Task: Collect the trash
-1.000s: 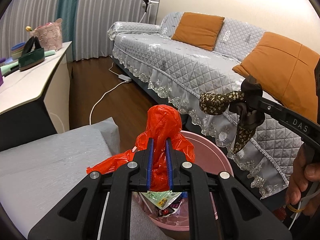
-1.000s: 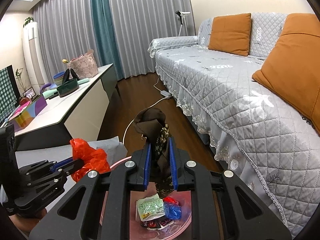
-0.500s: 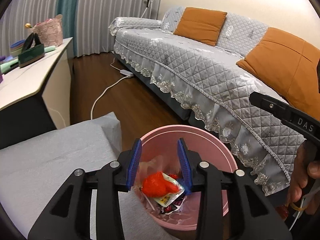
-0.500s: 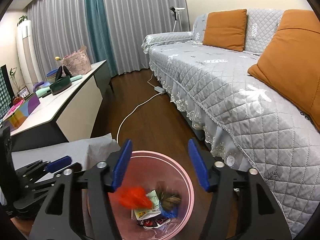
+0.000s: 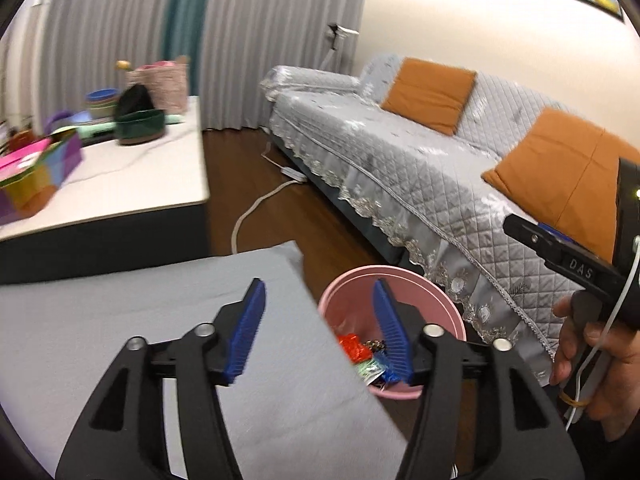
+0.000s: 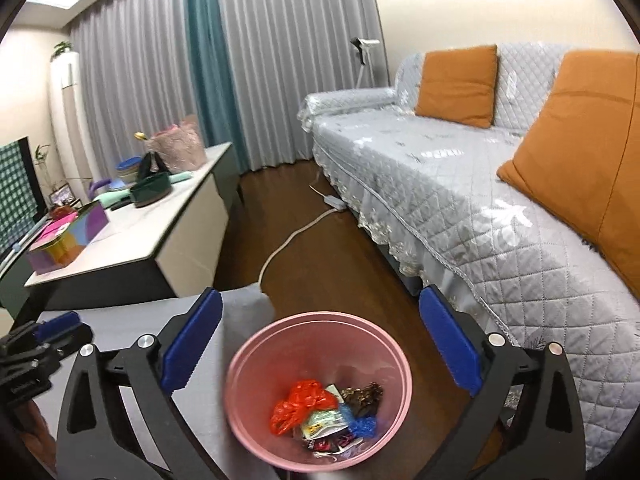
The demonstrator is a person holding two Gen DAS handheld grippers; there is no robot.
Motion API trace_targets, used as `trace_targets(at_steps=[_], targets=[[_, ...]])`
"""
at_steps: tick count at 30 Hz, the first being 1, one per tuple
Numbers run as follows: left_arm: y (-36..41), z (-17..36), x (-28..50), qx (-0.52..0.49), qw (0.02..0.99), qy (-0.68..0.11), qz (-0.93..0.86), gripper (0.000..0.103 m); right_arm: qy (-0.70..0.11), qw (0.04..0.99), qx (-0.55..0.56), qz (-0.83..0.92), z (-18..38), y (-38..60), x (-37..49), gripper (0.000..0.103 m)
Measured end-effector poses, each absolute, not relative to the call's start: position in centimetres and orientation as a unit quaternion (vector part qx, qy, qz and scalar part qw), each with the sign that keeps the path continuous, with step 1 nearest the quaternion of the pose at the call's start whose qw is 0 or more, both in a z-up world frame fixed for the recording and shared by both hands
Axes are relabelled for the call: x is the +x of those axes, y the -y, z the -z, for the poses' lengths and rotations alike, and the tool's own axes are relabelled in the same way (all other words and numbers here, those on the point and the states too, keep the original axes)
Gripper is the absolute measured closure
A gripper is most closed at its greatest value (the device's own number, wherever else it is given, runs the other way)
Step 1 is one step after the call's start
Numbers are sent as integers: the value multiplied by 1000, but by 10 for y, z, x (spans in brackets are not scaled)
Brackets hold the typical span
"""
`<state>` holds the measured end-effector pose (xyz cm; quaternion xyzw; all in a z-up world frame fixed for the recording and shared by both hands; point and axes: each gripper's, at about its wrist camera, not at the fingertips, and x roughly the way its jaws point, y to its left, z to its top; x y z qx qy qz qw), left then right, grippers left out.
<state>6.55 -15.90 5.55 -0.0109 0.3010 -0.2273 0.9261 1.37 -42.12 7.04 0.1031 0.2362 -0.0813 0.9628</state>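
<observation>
A pink bin [image 6: 320,328] stands on the floor beside a grey-covered table [image 6: 208,400]. Inside it lie a red plastic bag [image 6: 298,404], a brown patterned scrap [image 6: 364,394], a blue scrap [image 6: 362,426] and wrappers [image 6: 322,428]. My right gripper [image 6: 320,336] is open and empty above the bin. My left gripper [image 5: 320,320] is open and empty over the table's right edge, with the bin [image 5: 360,284] just to its right. The right gripper's body [image 5: 560,252] shows at the right of the left wrist view.
A grey quilted sofa [image 6: 460,184] with orange cushions [image 6: 456,84] runs along the right. A white low cabinet [image 6: 168,216] with bags and boxes stands at the left. A white power cord [image 6: 296,236] lies on the wooden floor between them.
Both grippers opened and dropped their loads: the red bag and the brown scrap now lie in the bin. The left gripper has moved left over the table.
</observation>
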Motion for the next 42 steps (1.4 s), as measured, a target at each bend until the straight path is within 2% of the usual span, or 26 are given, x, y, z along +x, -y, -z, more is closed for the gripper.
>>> trace_targets(at_steps=[4, 9, 16, 26, 42], targets=[[127, -65, 32, -12, 936, -294, 196, 18, -215, 969, 99, 71, -85, 390, -14, 5], [94, -66, -14, -10, 944, -281, 171, 9, -221, 970, 90, 46, -83, 344, -51, 5], [67, -57, -67, -15, 958, -257, 126, 8, -233, 970, 57, 33, -73, 289, -97, 5], [28, -33, -111, -30, 950, -300, 79, 8, -233, 972, 25, 14, -57, 239, -136, 5], [17, -25, -103, -34, 952, -297, 64, 8, -246, 969, 27, 18, -42, 231, -123, 5]])
